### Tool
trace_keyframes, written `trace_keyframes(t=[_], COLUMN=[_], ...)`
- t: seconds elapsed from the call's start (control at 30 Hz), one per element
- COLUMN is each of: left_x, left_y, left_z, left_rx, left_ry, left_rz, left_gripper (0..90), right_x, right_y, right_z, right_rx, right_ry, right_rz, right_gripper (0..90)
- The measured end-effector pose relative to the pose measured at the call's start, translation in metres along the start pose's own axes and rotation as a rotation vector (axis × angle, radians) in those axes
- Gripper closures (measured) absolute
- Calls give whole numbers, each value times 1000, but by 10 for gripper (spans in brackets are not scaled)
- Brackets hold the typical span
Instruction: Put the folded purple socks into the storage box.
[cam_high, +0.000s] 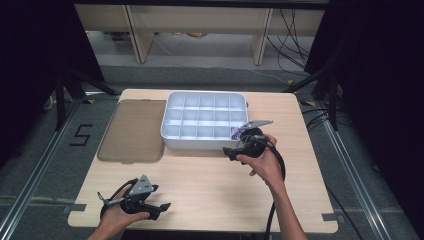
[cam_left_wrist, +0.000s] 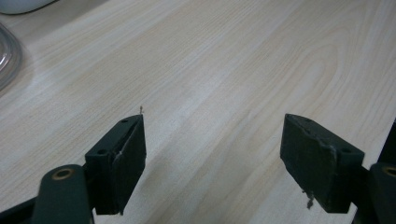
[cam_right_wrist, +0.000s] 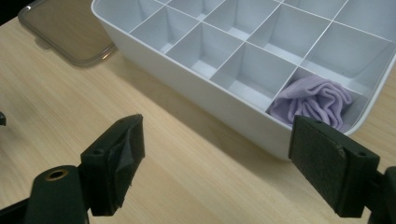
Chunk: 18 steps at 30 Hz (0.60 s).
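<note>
Both tongs gape wide, empty; back the right tongs (cam_right_wrist: 215, 163) straight off the box (cam_right_wrist: 196, 93), leaving the cloth (cam_right_wrist: 313, 100) tucked.

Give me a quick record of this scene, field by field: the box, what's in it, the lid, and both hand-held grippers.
box: white divided organiser, open, on the wooden table
contents: lilac cloth bunched in a near corner compartment
lid: clear, tinted, flat beside the box
right hand-held gripper: open, holding nothing, before the box
left hand-held gripper: open, over bare table
</note>
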<state>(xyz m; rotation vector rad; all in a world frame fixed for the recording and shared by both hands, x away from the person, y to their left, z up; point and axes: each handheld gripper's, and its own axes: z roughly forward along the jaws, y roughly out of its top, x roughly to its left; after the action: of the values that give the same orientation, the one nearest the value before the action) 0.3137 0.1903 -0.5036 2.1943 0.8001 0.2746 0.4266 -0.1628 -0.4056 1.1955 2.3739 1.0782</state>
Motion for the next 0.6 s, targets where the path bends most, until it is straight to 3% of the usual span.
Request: trace_keyframes(t=[0.03, 0.07, 0.1, 0.13, 0.17, 0.2, 0.23, 0.33, 0.37, 0.43, 0.47, 0.5, 0.53, 0.57, 0.6], left_x=[0, -1, -1, -1, -1, -2, -1, -1, -1, 0, 0, 0, 0, -1, 0], left_y=[0, 0, -1, -1, -1, -1, -1, -1, -1, 0, 0, 0, 0, 0, 0], left_z=[0, 0, 0, 1, 0, 1, 0, 1, 0, 0, 0, 0, 0, 0, 0], left_rx=[0, -1, -1, -2, 1, -3, -2, -1, 2, -1, 1, -1, 1, 1, 1], left_ry=[1, 4, 2, 7, 9, 8, 9, 9, 6, -6, -1, -6, -7, -7, -7], left_rz=[-1, -13, -27, -30, -25, -32, -25, -28, -24, 0, -1, 0, 1, 1, 2], left_gripper=[222, 222, 221, 221, 221, 221, 222, 221, 221, 221, 221, 221, 222, 222, 222], right_x=[1, 3, 2, 5, 4, 7, 6, 11, 10, 12, 15, 14, 16, 15, 16], right_y=[-1, -1, -3, -3, -4, -5, -6, -9, -10, -11, -12, -13, -14, -15, -16], right_z=[-1, -2, -1, -3, -2, -3, -3, -3, -3, -4, -4, -4, -5, -4, -4], right_rx=[8, 23, -6, 21, 0, 15, 9, -3, 5, 0, 3, 0, 7, 3, 2], right_ry=[-6, 18, -3, 5, 6, 11, 8, 13, 14, 18, 17, 17, 24, 20, 23], right_rz=[8, 34, -18, 27, -4, 16, -4, 9, -7, -12, 11, -18, 0, -26, -10], right_gripper=[193, 193, 193, 196, 199, 199, 199, 199, 199, 199, 199, 199, 199, 199, 199])
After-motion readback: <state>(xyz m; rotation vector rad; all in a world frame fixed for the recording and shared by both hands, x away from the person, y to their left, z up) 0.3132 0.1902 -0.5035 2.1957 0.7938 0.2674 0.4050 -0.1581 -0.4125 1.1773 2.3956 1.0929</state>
